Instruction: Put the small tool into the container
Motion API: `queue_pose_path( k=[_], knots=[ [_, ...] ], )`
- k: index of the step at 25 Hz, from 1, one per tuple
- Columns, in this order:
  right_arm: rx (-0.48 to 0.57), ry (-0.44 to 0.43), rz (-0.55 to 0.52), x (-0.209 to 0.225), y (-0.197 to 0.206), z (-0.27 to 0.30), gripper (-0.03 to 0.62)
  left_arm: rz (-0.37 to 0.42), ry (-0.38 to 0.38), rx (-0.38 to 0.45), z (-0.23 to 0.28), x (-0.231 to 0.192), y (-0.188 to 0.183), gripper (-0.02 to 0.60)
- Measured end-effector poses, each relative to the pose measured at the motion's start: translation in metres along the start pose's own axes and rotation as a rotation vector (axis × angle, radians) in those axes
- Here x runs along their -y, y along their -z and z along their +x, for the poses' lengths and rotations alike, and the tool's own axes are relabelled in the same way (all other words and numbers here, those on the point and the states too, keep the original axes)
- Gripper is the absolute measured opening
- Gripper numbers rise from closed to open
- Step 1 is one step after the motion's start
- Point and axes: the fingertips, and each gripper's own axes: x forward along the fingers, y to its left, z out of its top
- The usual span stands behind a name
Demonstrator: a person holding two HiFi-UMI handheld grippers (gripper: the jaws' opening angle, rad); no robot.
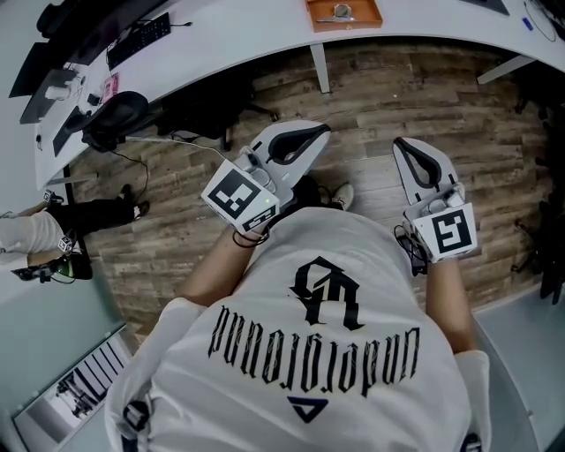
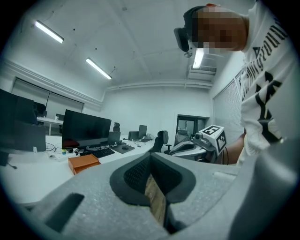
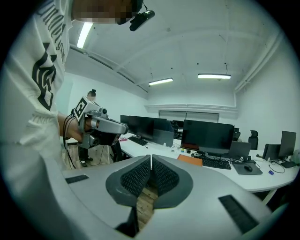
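Left gripper [image 1: 309, 137] and right gripper [image 1: 410, 154] are both pinched closed with nothing between the jaws. They're held at the person's belly over the wood floor [image 1: 371, 97]. White desk [image 1: 265, 35] is ahead, well apart from both. Orange container [image 1: 369, 18] sits on it near the edge. Small tool [image 1: 340, 12], a metallic bit, looks to lie inside the container already; shape too small to tell. Likely light, stiff, slick metal. Pinch across its middle with jaws low, since it lies flat and could skate off the pads.
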Motion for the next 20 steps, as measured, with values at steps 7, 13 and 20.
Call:
queue_pose_path(
  k=[7, 13, 20],
  knots=[
    [0.001, -0.018, 0.006, -0.0014, 0.0003, -0.0002, 0.018, -0.007, -0.015, 0.001, 0.0016, 0.0014, -0.0008, 0.015],
    [0.005, -0.031, 0.002, -0.0003, -0.002, 0.0025, 0.018, -0.006, -0.02, 0.0, 0.0036, 0.0002, -0.0021, 0.015],
    [0.007, -0.033, 0.008, 0.0012, 0.0025, 0.004, 0.018, -0.011, -0.018, -0.004, 0.0065, 0.0003, 0.0031, 0.015]
  ],
)
